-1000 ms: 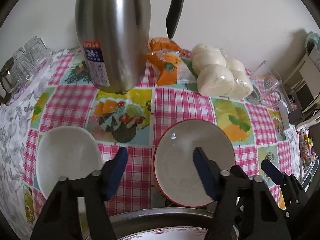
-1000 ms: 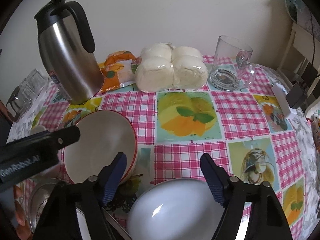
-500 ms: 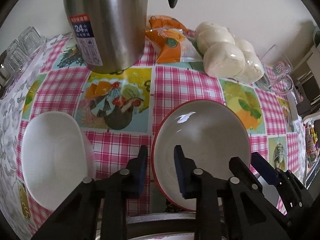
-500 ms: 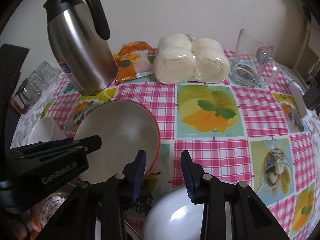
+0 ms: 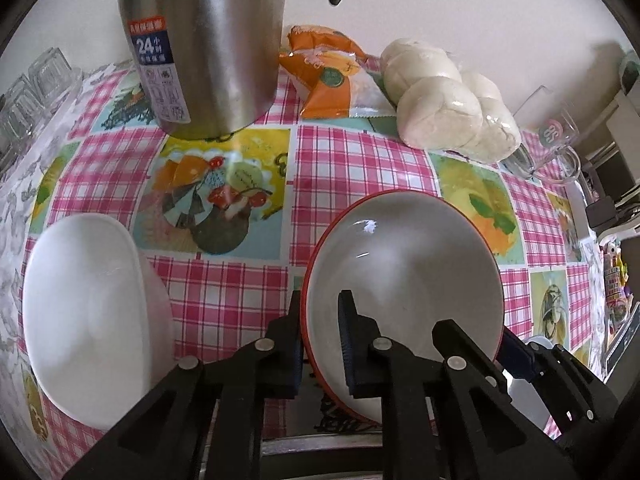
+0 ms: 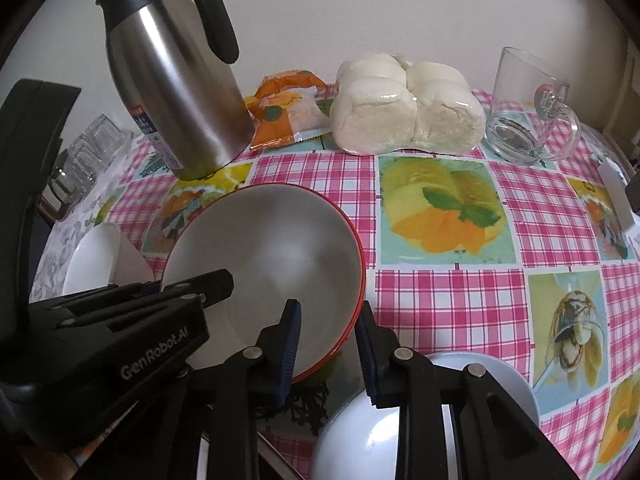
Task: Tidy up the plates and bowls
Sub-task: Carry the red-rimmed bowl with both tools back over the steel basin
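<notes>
A red-rimmed bowl [image 5: 404, 272] [image 6: 276, 256] with a grey inside sits on the checked tablecloth. My left gripper [image 5: 322, 340] [image 6: 188, 286] is shut on its left rim, one pad inside and one outside. At the bowl's opposite edge my right gripper [image 6: 328, 344] [image 5: 480, 344] straddles the rim. Its jaws are closing, and a gap still shows at the pads. A white bowl [image 5: 92, 320] [image 6: 100, 256] stands to the left. A pale bowl [image 6: 500, 376] lies under the right gripper's fingers.
A steel thermos jug [image 5: 200, 40] [image 6: 176, 92] stands behind the bowls, with an orange snack packet [image 5: 328, 76], bagged white buns [image 6: 404, 112] and a glass mug [image 6: 528, 112] along the wall. Small glasses [image 5: 28, 92] sit far left. A metal tray rim [image 5: 320, 444] lies nearest.
Both grippers have sunk toward the red-rimmed bowl and drawn their jaws in from wide open. The left has closed onto the rim; the right has narrowed around the opposite edge.
</notes>
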The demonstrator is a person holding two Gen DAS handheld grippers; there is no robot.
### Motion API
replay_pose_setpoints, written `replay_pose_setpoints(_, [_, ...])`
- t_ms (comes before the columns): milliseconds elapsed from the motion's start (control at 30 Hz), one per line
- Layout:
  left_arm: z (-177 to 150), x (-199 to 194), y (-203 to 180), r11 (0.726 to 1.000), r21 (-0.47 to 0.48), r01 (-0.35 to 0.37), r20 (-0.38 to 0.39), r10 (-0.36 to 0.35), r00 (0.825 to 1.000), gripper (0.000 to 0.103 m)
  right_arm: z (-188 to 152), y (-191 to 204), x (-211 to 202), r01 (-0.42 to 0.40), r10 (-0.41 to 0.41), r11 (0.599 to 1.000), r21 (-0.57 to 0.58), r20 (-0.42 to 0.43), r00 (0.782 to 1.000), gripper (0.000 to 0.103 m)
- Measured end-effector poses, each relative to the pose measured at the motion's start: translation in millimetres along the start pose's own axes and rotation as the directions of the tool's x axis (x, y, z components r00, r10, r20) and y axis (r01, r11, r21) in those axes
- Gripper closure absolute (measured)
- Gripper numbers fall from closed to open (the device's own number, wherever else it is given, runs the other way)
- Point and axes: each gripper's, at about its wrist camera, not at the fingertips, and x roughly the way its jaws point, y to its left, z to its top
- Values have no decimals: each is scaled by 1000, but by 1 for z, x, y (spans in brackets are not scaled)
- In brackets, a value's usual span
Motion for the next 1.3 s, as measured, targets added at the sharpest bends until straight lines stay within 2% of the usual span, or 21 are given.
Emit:
replay_pose_setpoints(133, [5,-9,-6,1000,21,-20,32,20,999,87,-2,-2,-5,-22,22,1000,7,23,999,73])
replay_pose_setpoints(300, [9,-20,-10,1000,27,-5,64,4,998,87,-1,-6,-20,-31,30,999,15,73,997,73])
replay_pose_setpoints(567, [6,-59,-25,999,37,-3,143,-2,990,87,1,-10,-57,-33,29,999,24,152,988,73])
replay_pose_setpoints(800, [-11,-96,-21,1000,-4,23,198,-22,980,86,-2,-3,-92,-32,30,999,6,193,981,73])
replay_pose_setpoints(1133, [-45,-144,-1,996,-53,73,267,-56,962,86,-25,30,-138,-19,32,998,-58,236,971,73])
replay_pose_setpoints(1300, [-62,-161,13,993,-73,88,285,-64,956,86,-38,44,-152,-42,57,997,-69,245,968,73])
